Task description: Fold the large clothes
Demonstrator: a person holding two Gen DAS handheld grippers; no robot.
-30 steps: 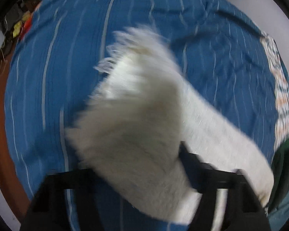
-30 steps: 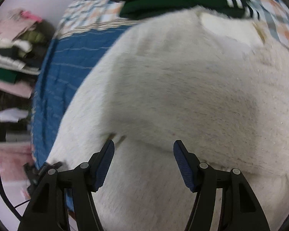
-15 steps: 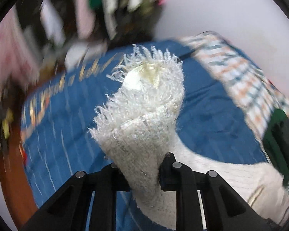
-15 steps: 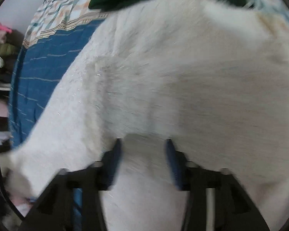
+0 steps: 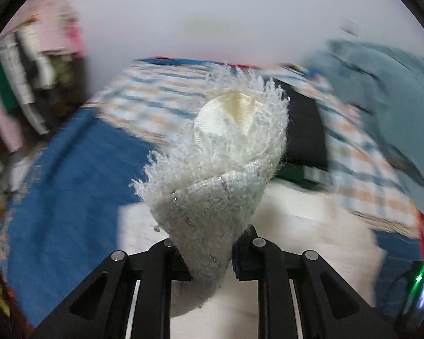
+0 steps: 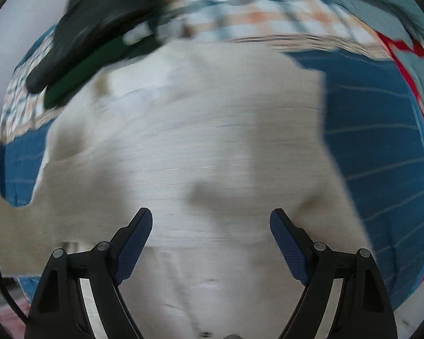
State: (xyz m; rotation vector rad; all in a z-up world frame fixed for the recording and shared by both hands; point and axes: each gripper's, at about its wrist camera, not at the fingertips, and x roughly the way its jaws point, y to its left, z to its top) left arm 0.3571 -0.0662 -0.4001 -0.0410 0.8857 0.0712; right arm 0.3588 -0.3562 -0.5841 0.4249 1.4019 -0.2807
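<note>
A white fuzzy garment (image 6: 198, 141) lies spread flat on the bed. My left gripper (image 5: 209, 245) is shut on its fringed sleeve cuff (image 5: 220, 155), which stands up out of the jaws, its cream lining showing at the top. The cuff hangs in the air above the garment's body (image 5: 311, 226). My right gripper (image 6: 211, 220) points straight down over the middle of the garment. Its jaws are opening wide, and the blue pads (image 6: 135, 234) press on nothing; only flat cloth lies below the gap. Both views are blurred by motion.
A blue striped bedspread (image 6: 376, 147) covers the bed, with a plaid cloth (image 5: 155, 96) at its far end. Folded black and green clothes (image 6: 93, 28) lie beyond the garment. A teal garment (image 5: 381, 90) sits at the right. Stacked clothes (image 5: 22, 70) fill shelves at the left.
My left gripper has shut on the sleeve cuff, lifted it and swung it over toward the garment's body. My right gripper's jaws have spread wider, and it has shifted across the garment.
</note>
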